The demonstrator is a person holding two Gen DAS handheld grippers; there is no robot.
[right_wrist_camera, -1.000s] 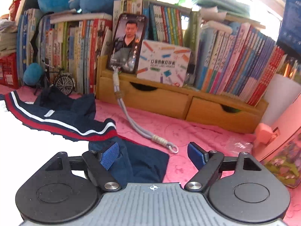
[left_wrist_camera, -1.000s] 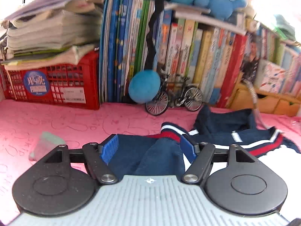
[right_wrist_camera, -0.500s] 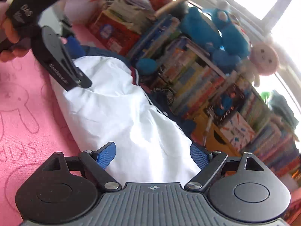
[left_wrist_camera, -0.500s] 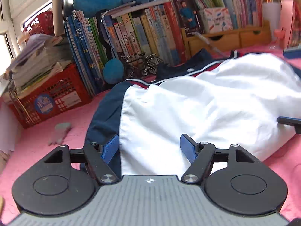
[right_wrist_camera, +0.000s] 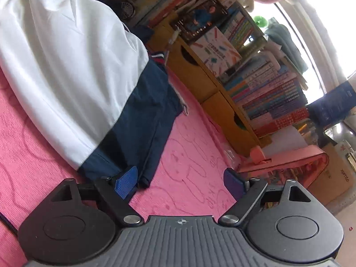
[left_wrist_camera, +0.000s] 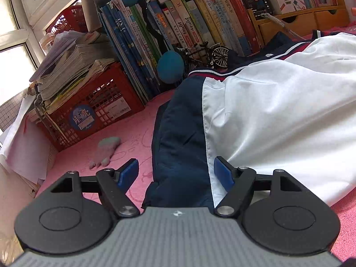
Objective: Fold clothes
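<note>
Both tongs stand spread wide with nothing between their blue pads. Left tongs (left_wrist_camera: 176,173) hang low over the pink surface (left_wrist_camera: 124,133) at one end of the white and navy jacket (left_wrist_camera: 278,115). The jacket's navy side panel runs up between the two pads, and the seam where navy meets white passes just inside the right-hand pad (left_wrist_camera: 223,174). I cannot tell whether either pad touches the cloth. Right tongs (right_wrist_camera: 180,181) sit at the opposite end of the jacket (right_wrist_camera: 66,62); the left-hand pad (right_wrist_camera: 126,181) overlaps the edge of the navy sleeve end, contact uncertain, while the other pad is over bare pink surface (right_wrist_camera: 195,151).

The jacket lies spread and rumpled on the surface, white body uppermost, navy panels down both sides, and a red, white and navy striped band at its far edge, near the books.

Behind it, a long row of books (left_wrist_camera: 200,22) stands along the back. A red crate (left_wrist_camera: 93,111) stacked with papers sits to the left of the row, and wooden drawers (right_wrist_camera: 213,93) to the right. A blue ball (left_wrist_camera: 170,66) and a small model bicycle (left_wrist_camera: 207,53) rest against the books. A small grey cloth scrap (left_wrist_camera: 106,146) lies on the surface near the crate.
</note>
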